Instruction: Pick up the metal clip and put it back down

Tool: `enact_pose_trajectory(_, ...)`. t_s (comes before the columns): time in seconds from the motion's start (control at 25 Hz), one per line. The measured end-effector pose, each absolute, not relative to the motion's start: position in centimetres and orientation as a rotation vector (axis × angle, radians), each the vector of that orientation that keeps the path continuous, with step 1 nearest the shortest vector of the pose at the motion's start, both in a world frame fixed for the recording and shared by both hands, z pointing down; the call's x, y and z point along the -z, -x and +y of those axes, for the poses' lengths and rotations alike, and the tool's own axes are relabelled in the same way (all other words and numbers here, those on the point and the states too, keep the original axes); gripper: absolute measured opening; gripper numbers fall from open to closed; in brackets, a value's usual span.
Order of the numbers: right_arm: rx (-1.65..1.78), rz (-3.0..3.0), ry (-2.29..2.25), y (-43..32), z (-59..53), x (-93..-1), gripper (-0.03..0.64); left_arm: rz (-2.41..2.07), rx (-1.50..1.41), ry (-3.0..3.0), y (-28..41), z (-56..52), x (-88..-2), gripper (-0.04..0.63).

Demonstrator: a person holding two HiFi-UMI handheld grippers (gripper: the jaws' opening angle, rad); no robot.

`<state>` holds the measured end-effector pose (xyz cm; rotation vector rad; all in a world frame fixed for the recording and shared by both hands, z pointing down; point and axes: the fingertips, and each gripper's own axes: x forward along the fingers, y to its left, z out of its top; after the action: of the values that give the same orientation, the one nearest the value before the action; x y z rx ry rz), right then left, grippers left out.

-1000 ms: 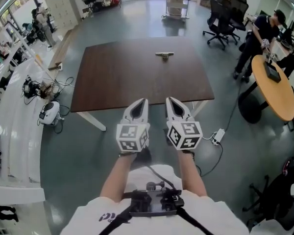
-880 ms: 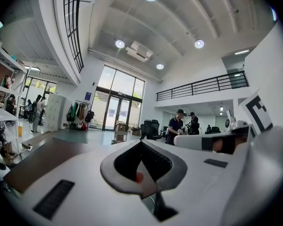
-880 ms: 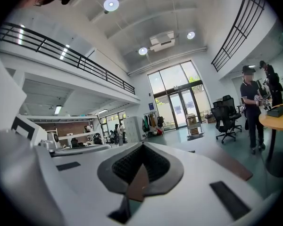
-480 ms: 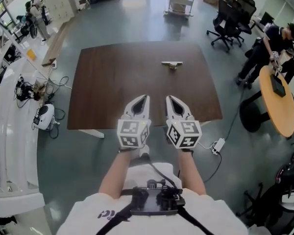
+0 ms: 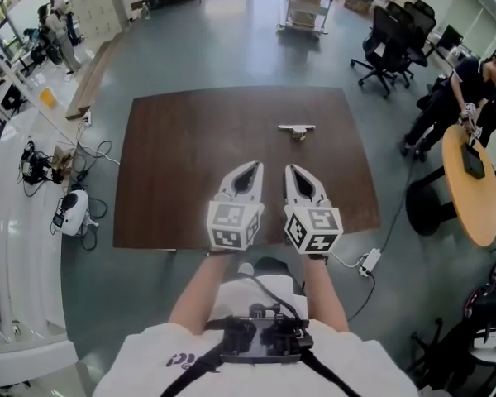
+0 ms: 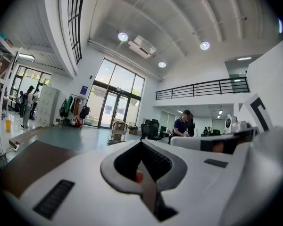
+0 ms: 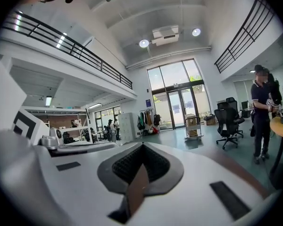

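The metal clip (image 5: 297, 129) lies on the dark brown table (image 5: 174, 172), towards its far right part. My left gripper (image 5: 252, 169) and right gripper (image 5: 292, 171) hover side by side over the table's near edge, well short of the clip. Both are shut with nothing between the jaws. In the left gripper view the gripper (image 6: 142, 145) points level across the room, and the right gripper (image 7: 142, 147) does the same in its own view. The clip is out of sight in both gripper views.
Black office chairs (image 5: 393, 35) stand beyond the table's far right corner. A round wooden table (image 5: 467, 190) with a person (image 5: 459, 89) beside it is at the right. A power strip (image 5: 369, 261) with a cable lies on the floor near the table's right leg. A cart (image 5: 307, 2) stands far back.
The table and clip have slid down and closer in the head view as I stepped towards the table. Both grippers now overlap the table's near edge; their jaws stay shut.
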<state>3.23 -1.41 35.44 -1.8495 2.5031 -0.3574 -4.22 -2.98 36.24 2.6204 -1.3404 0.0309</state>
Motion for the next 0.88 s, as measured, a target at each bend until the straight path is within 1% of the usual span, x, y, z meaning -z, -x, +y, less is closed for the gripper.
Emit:
enact_pose_trajectory(0.28,0.372,2.470,1.956,-7.4,-5.9,-37.4,0.003,-1.337,-0.047,-2.594,2.5,-7.9,-37.5,0.010)
enact_pose_trajectory(0.48,0.416,2.473,2.007,-9.0,-9.5,-40.3,0.003,-1.321,-0.089,-2.596,1.4,-11.8,-39.5,0.009)
enact_pose_trajectory(0.88,0.602,2.487,2.121,-14.3,-14.1,-47.1,0.003,-1.220,-0.168,-2.608,-2.5,-18.4,-44.0,0.011)
